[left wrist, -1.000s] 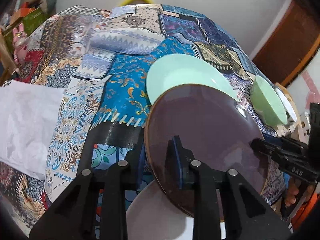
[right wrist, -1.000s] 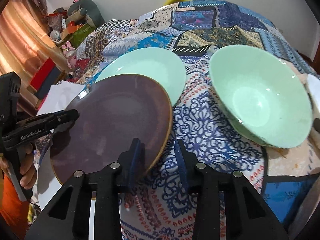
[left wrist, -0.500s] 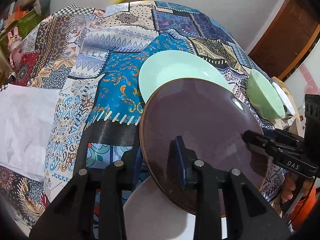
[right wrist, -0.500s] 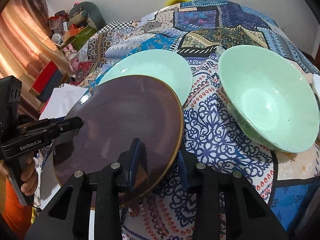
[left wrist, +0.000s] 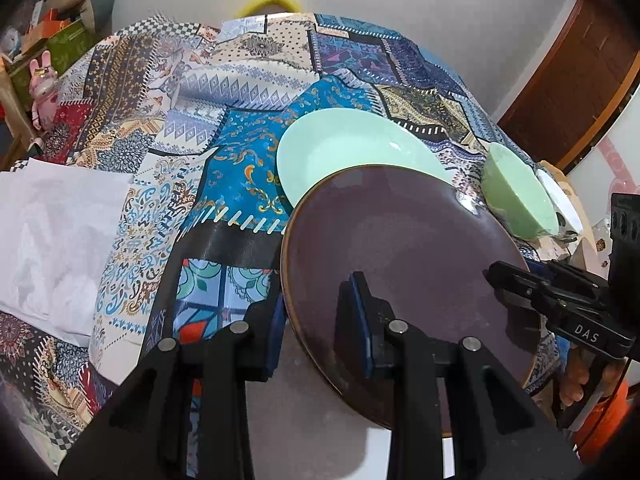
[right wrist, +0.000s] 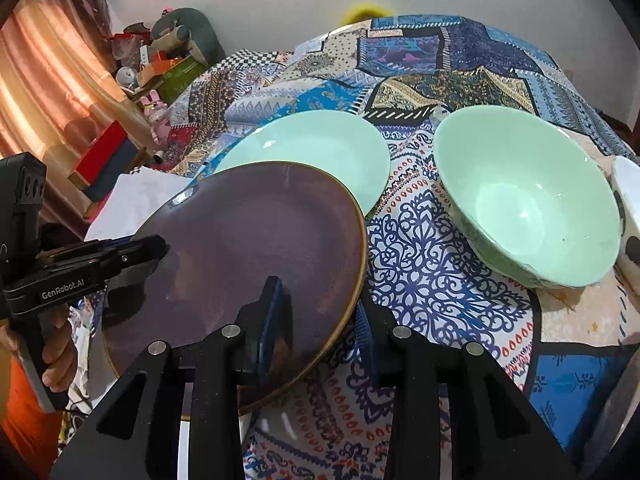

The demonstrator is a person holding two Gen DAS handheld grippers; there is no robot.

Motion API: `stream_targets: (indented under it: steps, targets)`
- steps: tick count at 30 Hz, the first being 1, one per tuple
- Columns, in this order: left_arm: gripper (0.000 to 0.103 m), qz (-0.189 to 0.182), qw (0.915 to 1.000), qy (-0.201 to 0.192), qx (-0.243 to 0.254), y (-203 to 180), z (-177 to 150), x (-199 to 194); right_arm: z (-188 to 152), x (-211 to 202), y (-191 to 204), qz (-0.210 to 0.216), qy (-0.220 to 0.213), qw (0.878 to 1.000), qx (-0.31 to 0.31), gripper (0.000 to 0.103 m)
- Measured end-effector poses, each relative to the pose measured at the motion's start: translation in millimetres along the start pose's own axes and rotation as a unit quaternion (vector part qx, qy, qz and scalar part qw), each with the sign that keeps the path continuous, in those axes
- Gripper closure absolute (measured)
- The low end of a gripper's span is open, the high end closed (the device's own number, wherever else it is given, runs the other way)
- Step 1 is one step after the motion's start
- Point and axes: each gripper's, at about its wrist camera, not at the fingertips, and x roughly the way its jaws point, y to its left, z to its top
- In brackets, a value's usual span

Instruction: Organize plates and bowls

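Across the counter (left wrist: 248,64), covered by a patchwork blue-patterned cloth, dishes are spread out, not yet stacked. Largest in hand: round dark purple-brown glazed plate with a thin tan rim (left wrist: 400,248), held tilted above the cloth by both tools at once. Left gripper (left wrist: 320,320) has its jaws closed over the plate's near-left edge; right gripper (right wrist: 316,320) has one blue pad on top and one under the plate's near-right edge, jaws clamped on it. Plate overlaps the near edge of the pale mint-green flat plate (right wrist: 320,148) lying on the cloth behind it; cannot tell if they touch. Pale green deep ceramic bowl (right wrist: 528,204) sits to the right of the mint plate, apart from it. Small white bowl with dark markings (right wrist: 626,216) is just beside the green bowl at the far right edge. White round plate (left wrist: 312,440), partly hidden, lies under the grippers.

Progress judgement: early to middle. Dark plate is lifted and looks headed onto the mint plate; no stack is formed. Both bowls are untouched, nesting still to do.
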Motion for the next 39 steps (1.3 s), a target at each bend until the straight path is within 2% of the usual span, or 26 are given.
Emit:
stream_targets:
  steps: [22,39]
  targets:
    - [0.073,-0.009,0.9981,-0.058,0.018,-60.0,-26.4,-79.3,-22.5,-75.7,-3.7,0.013,-0.058,0.998,-0.007,0.071]
    - [0.073,-0.020,0.9982,-0.047,0.032,-112.5,-74.9,-106.0,-66.5,-126.7,-20.8,0.013,-0.077,0.997,-0.002,0.071]
